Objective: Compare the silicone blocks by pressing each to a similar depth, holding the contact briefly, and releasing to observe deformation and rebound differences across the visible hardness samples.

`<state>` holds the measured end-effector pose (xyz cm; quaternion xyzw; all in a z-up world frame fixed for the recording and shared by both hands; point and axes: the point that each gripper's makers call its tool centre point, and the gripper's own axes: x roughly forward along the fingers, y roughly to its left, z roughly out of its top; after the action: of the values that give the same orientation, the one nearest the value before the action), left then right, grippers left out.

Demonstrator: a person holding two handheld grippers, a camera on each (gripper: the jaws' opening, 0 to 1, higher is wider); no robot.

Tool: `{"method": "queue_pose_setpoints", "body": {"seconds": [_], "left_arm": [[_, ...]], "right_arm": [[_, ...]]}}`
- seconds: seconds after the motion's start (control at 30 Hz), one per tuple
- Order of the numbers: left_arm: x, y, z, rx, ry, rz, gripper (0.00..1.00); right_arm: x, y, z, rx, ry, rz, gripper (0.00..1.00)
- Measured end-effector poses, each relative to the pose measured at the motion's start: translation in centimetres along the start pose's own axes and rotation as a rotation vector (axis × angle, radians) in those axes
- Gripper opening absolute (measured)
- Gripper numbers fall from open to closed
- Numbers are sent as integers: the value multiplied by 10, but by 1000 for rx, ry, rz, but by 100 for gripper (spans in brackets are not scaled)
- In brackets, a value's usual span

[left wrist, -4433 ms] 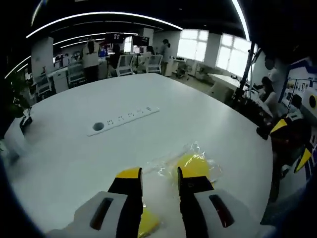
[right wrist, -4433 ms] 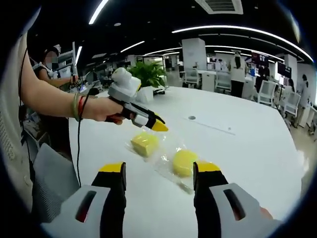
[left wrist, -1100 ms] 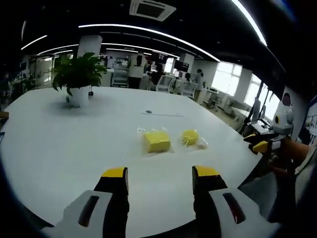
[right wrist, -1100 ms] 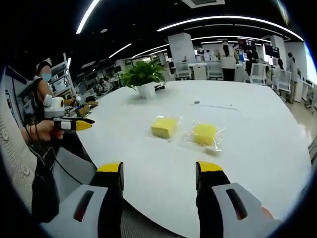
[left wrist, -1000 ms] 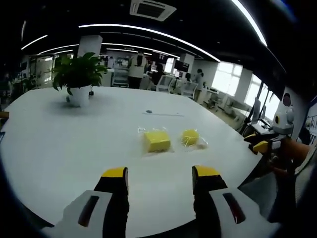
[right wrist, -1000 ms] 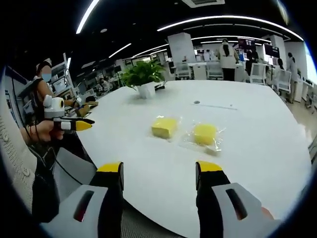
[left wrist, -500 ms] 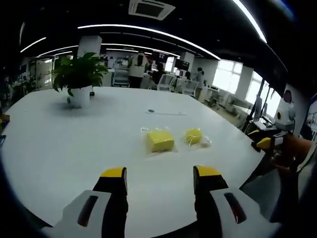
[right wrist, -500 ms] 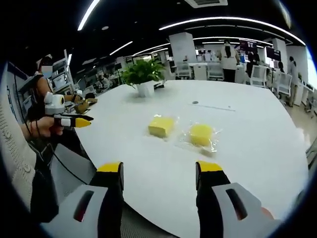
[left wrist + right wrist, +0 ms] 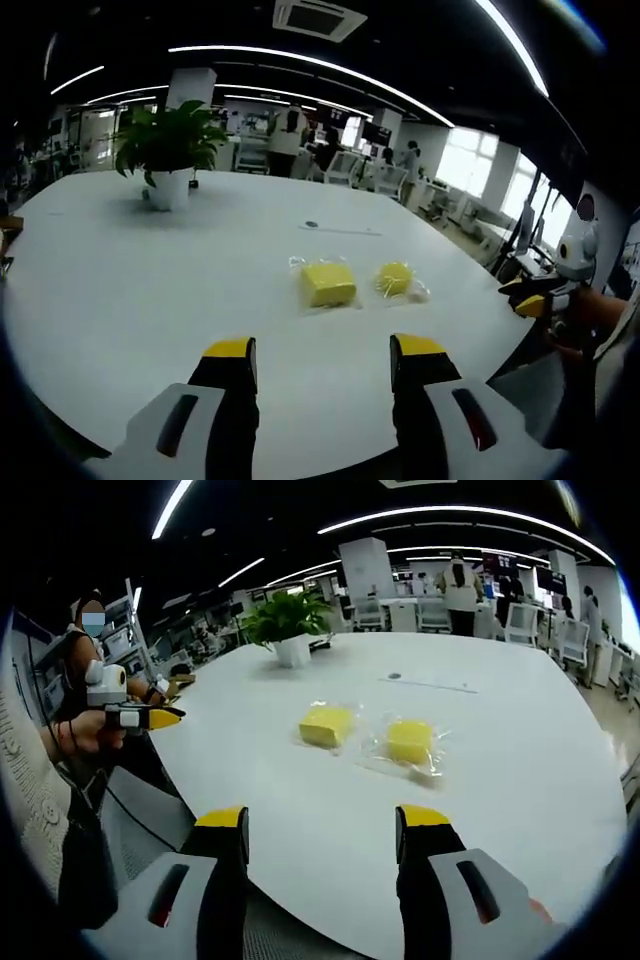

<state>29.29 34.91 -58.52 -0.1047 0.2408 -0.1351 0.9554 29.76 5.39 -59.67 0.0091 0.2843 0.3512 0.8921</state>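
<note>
Both grippers, left (image 9: 322, 358) and right (image 9: 322, 827), hover released, well short of two yellow silicone blocks (image 9: 327, 725) (image 9: 408, 740), apparently plastic-wrapped, on the white table (image 9: 500, 780); potted plant (image 9: 168, 155) far-left.

Two bagged yellow silicone blocks (image 9: 328, 284) (image 9: 408, 741), side by side

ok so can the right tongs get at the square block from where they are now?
Probably yes, with a reach. The right tongs are open and held back past the table edge, the square block well ahead on bare tabletop. Nothing lies between; the round block sits beside it, apart.
</note>
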Motion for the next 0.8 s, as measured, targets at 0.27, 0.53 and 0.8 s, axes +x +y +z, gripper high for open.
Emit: {"method": "queue_pose_setpoints", "body": {"seconds": [0.27, 0.53, 0.8], "left_arm": [[2, -3, 0, 7, 9, -5, 52], [5, -6, 0, 7, 15, -12, 52], [6, -11, 0, 9, 13, -31, 53]], "right_arm": [[-2, -2, -1, 8, -6, -7, 55], [-2, -2, -2, 8, -5, -9, 54], [-2, -4, 1, 6, -15, -14, 55]]}}
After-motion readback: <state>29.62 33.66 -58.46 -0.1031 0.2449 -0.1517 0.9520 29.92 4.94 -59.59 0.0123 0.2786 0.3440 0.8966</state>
